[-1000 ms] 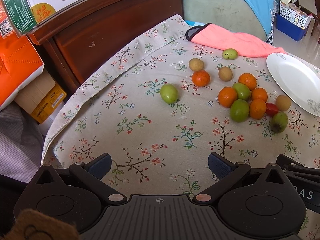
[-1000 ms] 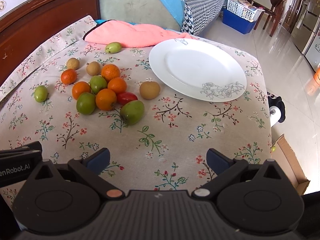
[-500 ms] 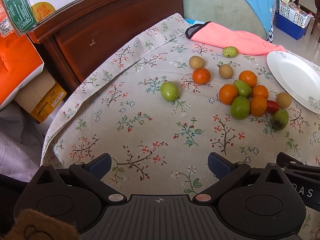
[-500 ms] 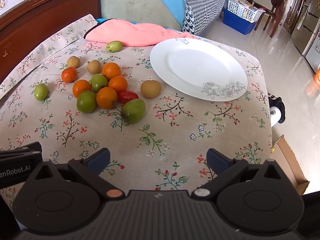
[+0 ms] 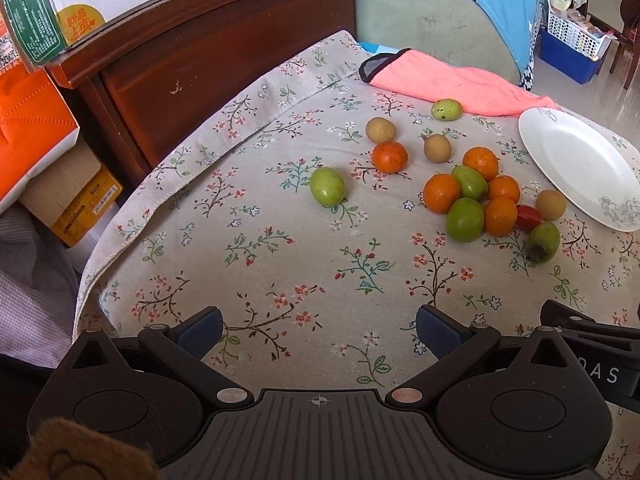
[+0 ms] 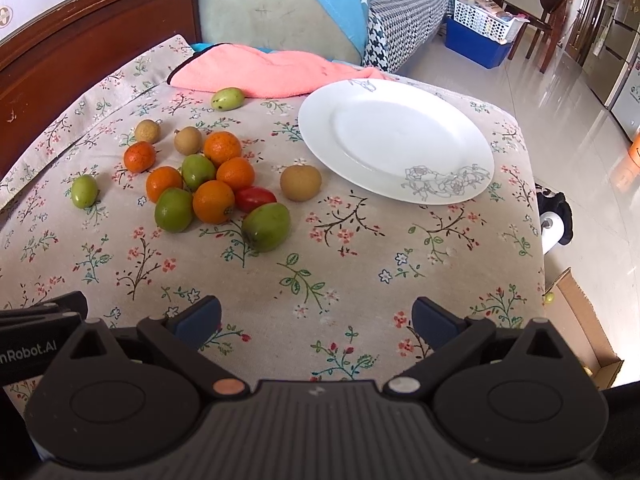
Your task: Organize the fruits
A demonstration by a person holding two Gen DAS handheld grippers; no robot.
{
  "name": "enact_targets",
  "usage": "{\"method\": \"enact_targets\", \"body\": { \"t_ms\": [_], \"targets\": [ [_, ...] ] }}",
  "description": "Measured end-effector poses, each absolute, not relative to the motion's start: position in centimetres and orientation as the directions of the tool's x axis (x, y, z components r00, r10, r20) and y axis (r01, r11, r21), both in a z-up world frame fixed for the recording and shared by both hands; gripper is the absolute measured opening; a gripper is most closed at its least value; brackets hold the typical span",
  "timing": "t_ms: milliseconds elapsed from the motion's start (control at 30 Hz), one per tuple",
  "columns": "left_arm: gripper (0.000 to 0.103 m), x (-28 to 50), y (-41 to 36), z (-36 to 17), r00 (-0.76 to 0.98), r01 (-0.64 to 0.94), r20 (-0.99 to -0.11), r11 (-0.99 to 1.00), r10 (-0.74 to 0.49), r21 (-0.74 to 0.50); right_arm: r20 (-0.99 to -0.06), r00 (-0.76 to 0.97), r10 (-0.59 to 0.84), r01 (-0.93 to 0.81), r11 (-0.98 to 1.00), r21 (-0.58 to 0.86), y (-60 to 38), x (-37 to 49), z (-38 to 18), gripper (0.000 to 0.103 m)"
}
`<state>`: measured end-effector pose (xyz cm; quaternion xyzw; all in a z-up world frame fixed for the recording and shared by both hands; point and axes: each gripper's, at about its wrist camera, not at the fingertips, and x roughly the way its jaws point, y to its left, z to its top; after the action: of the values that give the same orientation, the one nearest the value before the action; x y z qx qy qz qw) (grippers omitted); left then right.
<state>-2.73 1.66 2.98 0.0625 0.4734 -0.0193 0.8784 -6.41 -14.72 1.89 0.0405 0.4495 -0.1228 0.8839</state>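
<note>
A cluster of fruits (image 6: 208, 184) lies on the flowered tablecloth (image 6: 320, 264) of the table, left of a white plate (image 6: 396, 140) that carries nothing. In the cluster, orange mandarins (image 6: 213, 201) and green jujubes (image 6: 174, 210) touch one another, with a red cherry tomato (image 6: 255, 197) wedged between a mandarin and the largest green jujube (image 6: 267, 226). A brown longan (image 6: 300, 183) sits just beside the plate's near-left rim, apart from the cluster. Two more longans (image 5: 380, 129) and one mandarin (image 5: 389, 156) lie behind the cluster. One green jujube (image 5: 327, 185) rests alone, well to the left, and another (image 6: 227, 98) touches the edge of a pink towel (image 6: 272, 74) at the far side of the table.

The left gripper (image 5: 319, 330) and right gripper (image 6: 316, 318) hover side by side over the near part of the table, each with jaws spread wide and holding nothing, well apart from the fruit. A dark wooden headboard (image 5: 208, 60) stands beyond the table on the left, cardboard cartons (image 5: 60, 8) stacked on and beside it.
</note>
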Motion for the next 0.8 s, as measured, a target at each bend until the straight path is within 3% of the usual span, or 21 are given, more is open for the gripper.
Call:
{"method": "enact_targets", "body": {
  "t_ms": [367, 800],
  "targets": [
    [0.103, -1.2, 4.0, 6.1, 0.588, 0.121, -0.806, 0.993, -0.06, 0.014, -0.728, 0.683, -0.06, 0.205, 0.972, 0.113, -17.4, -7.7, 5.5, 0.1],
    [0.103, 2.3, 7.6, 7.5, 0.618, 0.118, -0.786, 0.991, -0.021, 0.067, -0.742, 0.669, 0.047, 0.157, 0.967, 0.202, -20.7, -8.3, 4.5, 0.09]
  ]
}}
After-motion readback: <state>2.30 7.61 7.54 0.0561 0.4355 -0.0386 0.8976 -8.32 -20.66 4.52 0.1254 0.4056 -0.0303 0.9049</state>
